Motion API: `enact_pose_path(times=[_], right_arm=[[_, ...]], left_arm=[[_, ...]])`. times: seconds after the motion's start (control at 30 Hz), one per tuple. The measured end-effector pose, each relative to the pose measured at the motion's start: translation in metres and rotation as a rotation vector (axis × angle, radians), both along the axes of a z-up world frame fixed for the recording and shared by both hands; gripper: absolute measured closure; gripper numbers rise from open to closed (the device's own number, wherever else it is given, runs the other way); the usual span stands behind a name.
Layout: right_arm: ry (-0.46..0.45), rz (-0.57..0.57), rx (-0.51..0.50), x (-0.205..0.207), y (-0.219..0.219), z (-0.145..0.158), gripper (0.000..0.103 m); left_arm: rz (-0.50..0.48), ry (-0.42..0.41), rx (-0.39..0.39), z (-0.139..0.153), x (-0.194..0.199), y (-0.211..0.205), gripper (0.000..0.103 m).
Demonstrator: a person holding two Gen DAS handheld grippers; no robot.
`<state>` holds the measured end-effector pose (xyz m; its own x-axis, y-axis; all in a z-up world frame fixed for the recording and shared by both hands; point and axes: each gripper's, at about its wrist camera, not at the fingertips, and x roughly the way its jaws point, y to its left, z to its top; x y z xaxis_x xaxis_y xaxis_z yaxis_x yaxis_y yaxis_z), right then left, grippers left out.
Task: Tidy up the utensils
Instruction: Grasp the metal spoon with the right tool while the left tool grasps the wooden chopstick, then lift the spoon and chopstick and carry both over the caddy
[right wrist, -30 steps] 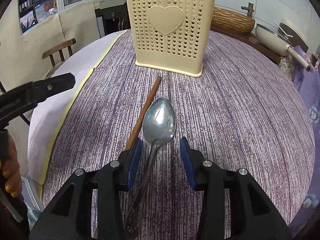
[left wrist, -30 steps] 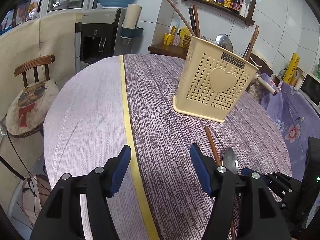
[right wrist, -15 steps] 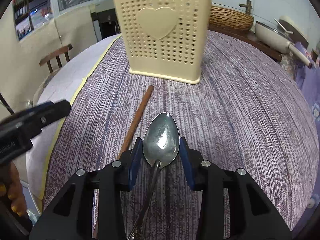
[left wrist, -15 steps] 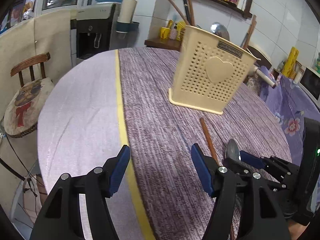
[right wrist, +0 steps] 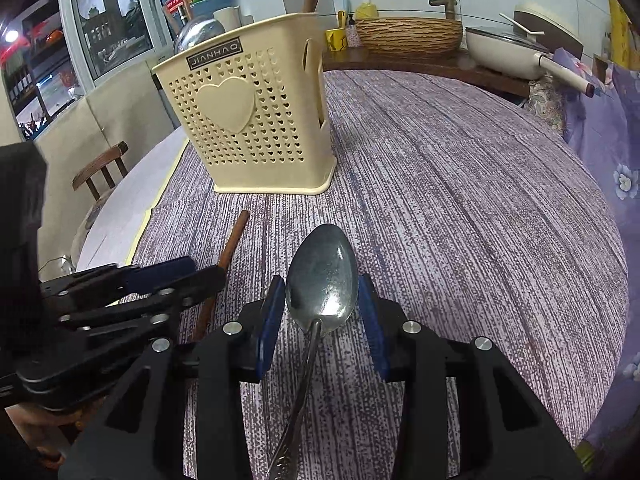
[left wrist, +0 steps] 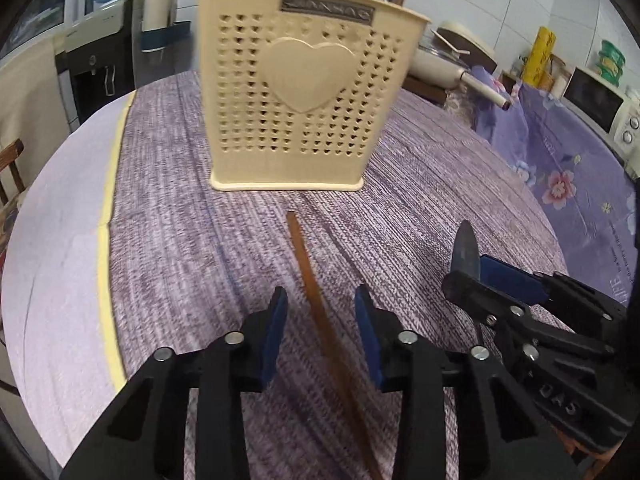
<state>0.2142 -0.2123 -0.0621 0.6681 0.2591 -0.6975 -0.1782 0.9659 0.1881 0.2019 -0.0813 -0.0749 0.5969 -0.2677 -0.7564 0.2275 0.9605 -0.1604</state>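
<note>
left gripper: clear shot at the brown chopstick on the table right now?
Probably yes. The chopstick already lies between the left gripper's closing jaws, pads not yet touching it. The right gripper, holding the spoon, sits alongside, apart from it.

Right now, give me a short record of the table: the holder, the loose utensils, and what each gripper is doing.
holder: cream perforated utensil holder, upright on the purple tablecloth
spoon: metal spoon, bowl between the right gripper pads, lifted off the cloth
stick: brown wooden chopstick flat on the cloth, pointing at the holder
left gripper: left gripper straddles the chopstick, jaws closing, pads not yet touching
</note>
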Motion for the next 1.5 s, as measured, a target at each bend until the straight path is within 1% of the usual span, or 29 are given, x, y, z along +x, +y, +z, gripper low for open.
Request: enact_pose_path(times=[0.03, 0.07, 0.1, 0.17, 0.23, 0.27, 0.33, 0.5, 0.83, 0.97, 1.03, 1.17, 1.27, 1.37, 1.5], right_arm=[[-0.003, 0.0, 0.001, 0.0, -0.001, 0.001, 0.064], [-0.005, 0.0, 0.0, -0.001, -0.002, 0.002, 0.064], [-0.009, 0.0, -0.001, -0.002, -0.003, 0.003, 0.064], [-0.017, -0.003, -0.004, -0.003, -0.004, 0.004, 0.064], [-0.022, -0.005, -0.007, -0.003, -0.006, 0.005, 0.064], [-0.024, -0.006, -0.007, -0.003, -0.006, 0.005, 0.064], [-0.025, -0.003, -0.003, -0.002, -0.005, 0.005, 0.064], [-0.025, 0.005, -0.002, -0.004, -0.003, 0.006, 0.064], [-0.025, 0.01, 0.008, -0.003, -0.003, 0.006, 0.064], [-0.035, 0.024, 0.04, -0.004, -0.005, 0.007, 0.064], [-0.038, 0.035, 0.067, -0.003, -0.008, 0.009, 0.064], [-0.045, 0.063, 0.152, -0.004, -0.013, 0.018, 0.064], [-0.07, 0.071, 0.173, -0.006, -0.015, 0.03, 0.064], [-0.094, 0.086, 0.192, -0.008, -0.015, 0.041, 0.064], [-0.121, 0.097, 0.203, -0.011, -0.015, 0.055, 0.065]], left_arm=[[-0.003, 0.009, -0.003, -0.001, 0.003, -0.002, 0.077], [-0.004, 0.019, -0.002, -0.003, 0.006, -0.004, 0.081], [0.001, 0.024, 0.017, -0.006, 0.009, -0.007, 0.082], [0.012, 0.008, 0.046, -0.007, 0.01, -0.009, 0.087], [0.018, 0.011, 0.058, -0.006, 0.011, -0.01, 0.089], [0.021, 0.006, 0.077, -0.006, 0.012, -0.012, 0.093], [0.021, -0.009, 0.113, -0.007, 0.011, -0.016, 0.093], [0.031, -0.016, 0.128, -0.005, 0.014, -0.018, 0.093], [0.044, -0.01, 0.069, -0.004, 0.017, -0.011, 0.095], [0.046, -0.035, 0.031, 0.003, 0.014, -0.003, 0.096], [0.048, -0.056, 0.006, 0.012, 0.01, 0.002, 0.096], [0.049, -0.11, -0.06, 0.036, 0.0, 0.016, 0.096], [0.055, -0.169, -0.112, 0.06, -0.012, 0.03, 0.096], [0.058, -0.227, -0.126, 0.079, -0.021, 0.038, 0.096], [0.059, -0.272, -0.149, 0.095, -0.029, 0.046, 0.096]])
